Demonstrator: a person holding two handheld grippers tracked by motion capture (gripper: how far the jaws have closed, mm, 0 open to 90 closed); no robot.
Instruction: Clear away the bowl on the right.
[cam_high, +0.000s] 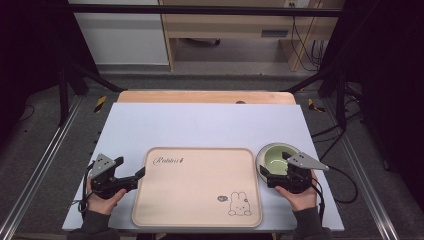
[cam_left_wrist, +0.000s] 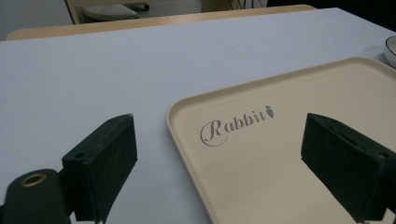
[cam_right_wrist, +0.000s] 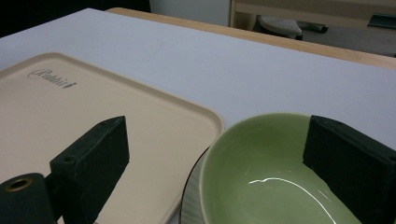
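A beige tray (cam_high: 197, 185) printed with "Rabbit" and a small rabbit lies at the table's near middle. A bowl (cam_high: 276, 159), green inside, stands just off its right edge. My left gripper (cam_high: 131, 168) hovers at the tray's left edge. In the left gripper view it (cam_left_wrist: 219, 158) is open, one jaw over the table and one over the tray (cam_left_wrist: 280, 93). My right gripper (cam_high: 275, 169) is at the bowl's near side. In the right gripper view it (cam_right_wrist: 217, 158) is open. The bowl's (cam_right_wrist: 271, 149) rim passes between the jaws, untouched, one jaw above the tray (cam_right_wrist: 93, 98).
The white tabletop (cam_high: 200, 125) stretches bare beyond the tray to a wooden far edge (cam_high: 205, 96). Black frame posts (cam_high: 62, 75) stand at both sides. A cable (cam_high: 345, 180) trails from the right gripper off the table's right side.
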